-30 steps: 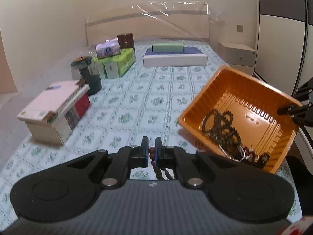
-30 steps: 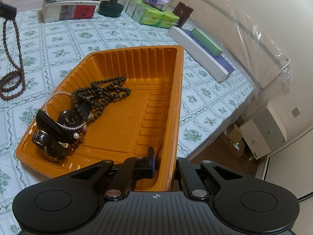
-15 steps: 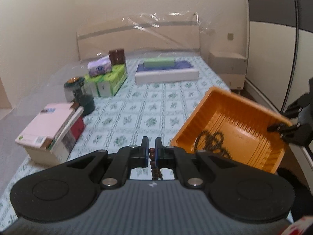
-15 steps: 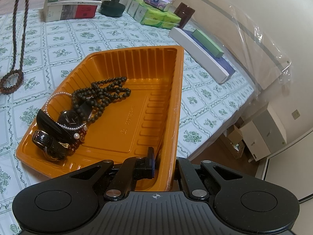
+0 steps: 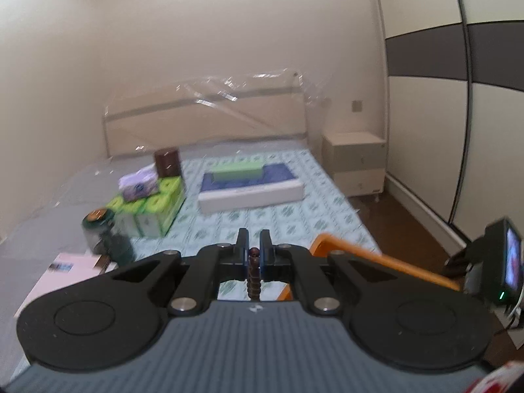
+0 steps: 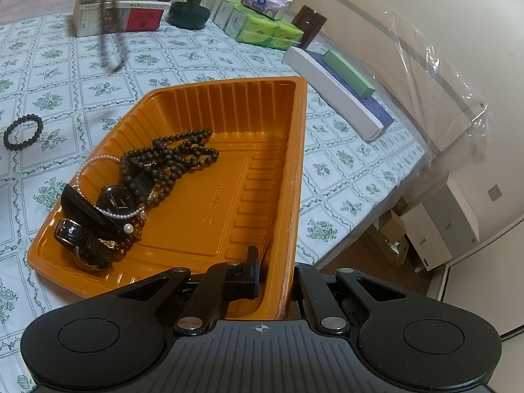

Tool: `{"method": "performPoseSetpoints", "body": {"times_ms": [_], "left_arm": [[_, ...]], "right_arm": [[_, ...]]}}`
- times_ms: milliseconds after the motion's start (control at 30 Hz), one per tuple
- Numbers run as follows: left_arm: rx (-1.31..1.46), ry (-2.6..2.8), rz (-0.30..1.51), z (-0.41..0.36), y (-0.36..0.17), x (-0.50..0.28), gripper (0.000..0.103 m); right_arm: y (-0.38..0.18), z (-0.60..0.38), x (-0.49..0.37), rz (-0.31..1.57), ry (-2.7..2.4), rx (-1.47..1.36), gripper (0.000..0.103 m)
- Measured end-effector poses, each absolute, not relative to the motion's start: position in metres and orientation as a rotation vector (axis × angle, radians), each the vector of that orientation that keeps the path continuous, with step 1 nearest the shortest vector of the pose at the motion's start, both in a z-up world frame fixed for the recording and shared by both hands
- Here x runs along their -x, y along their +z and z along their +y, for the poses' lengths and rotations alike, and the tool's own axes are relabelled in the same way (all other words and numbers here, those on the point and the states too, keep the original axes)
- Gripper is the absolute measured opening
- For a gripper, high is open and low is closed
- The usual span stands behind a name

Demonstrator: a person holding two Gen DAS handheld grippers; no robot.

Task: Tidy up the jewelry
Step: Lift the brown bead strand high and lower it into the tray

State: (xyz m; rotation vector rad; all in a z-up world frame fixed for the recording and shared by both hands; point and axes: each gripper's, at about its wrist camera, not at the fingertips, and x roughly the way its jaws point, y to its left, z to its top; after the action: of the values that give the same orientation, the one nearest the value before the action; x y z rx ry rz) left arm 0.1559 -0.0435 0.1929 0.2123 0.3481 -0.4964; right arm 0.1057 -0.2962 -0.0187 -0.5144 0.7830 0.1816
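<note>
My left gripper (image 5: 253,245) is shut on a brown bead necklace (image 5: 253,275) that hangs below it; in the right wrist view the necklace (image 6: 109,23) dangles blurred above the bed, left of the tray. My right gripper (image 6: 275,262) is shut on the near wall of an orange tray (image 6: 229,203), one finger inside and one outside. The tray holds a dark bead necklace (image 6: 170,159), a pearl strand (image 6: 98,163) and black watches (image 6: 98,219). Its rim (image 5: 376,258) shows in the left wrist view. A black bead bracelet (image 6: 23,131) lies on the bedsheet.
On the bed stand a stack of books (image 6: 118,13), a dark jar (image 6: 193,6), green tissue packs (image 6: 262,26), a brown canister (image 6: 308,26) and a long white box (image 6: 334,91) with a green box on it. A nightstand (image 5: 353,163) stands beside the bed.
My left gripper has lifted high with the brown necklace, which now swings clear of the bed. The black bracelet beneath is uncovered. The right gripper and tray have not moved.
</note>
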Motion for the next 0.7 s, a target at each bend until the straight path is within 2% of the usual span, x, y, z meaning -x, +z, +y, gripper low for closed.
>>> {"method": "performPoseSetpoints", "body": {"times_ms": [300,700], "left_arm": [[-0.206,-0.598,0.354,-0.098,0.192,-0.175,0.005],[-0.211,-0.661,0.508,-0.139,0.131,-0.195,0.005]], "right_arm": [[-0.019,-0.296,-0.106,0.783,0.182,0.514,0.004],[-0.020,-0.297,-0.105,0.785,0.184,0.509,0.004]]}}
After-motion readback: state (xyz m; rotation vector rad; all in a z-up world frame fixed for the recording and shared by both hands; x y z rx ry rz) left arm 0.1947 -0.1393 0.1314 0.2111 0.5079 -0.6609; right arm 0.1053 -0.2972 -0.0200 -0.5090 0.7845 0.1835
